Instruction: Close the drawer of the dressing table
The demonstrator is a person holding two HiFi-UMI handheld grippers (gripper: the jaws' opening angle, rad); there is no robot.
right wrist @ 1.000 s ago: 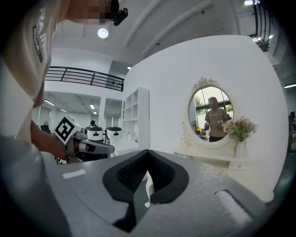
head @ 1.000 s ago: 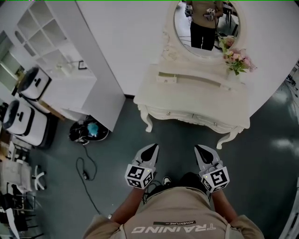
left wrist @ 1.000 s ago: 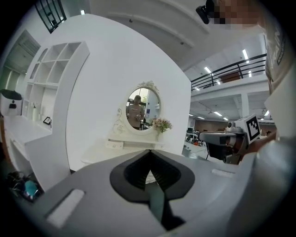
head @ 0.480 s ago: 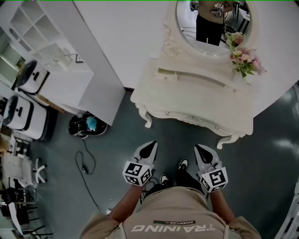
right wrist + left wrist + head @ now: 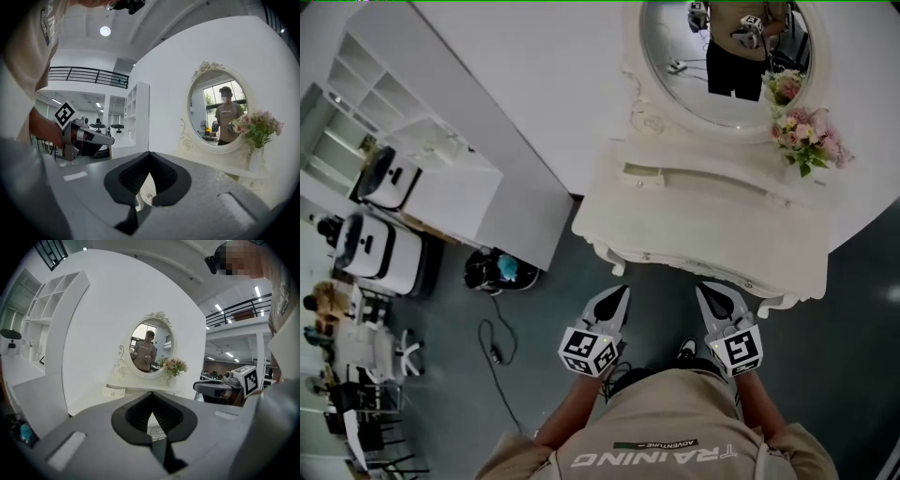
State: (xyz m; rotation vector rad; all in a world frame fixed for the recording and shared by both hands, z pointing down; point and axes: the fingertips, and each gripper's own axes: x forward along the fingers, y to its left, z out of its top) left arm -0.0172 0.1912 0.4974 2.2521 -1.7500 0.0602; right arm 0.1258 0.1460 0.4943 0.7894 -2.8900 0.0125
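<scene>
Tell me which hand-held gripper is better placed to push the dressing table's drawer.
Probably the right hand-held gripper: its view shows a drawer knob straight ahead between the shut jaws. The left hand-held gripper faces the dressing table nearer its corner.

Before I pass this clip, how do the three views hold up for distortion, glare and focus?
Head view: wide-angle bend curves the wall and the dressing table, evenly lit and sharp. Left gripper view: heavy fisheye with dark corners; the left gripper is near and soft, the mirror clear. Right gripper view: same fisheye; a ceiling lamp blows out, flowers are sharp.
</scene>
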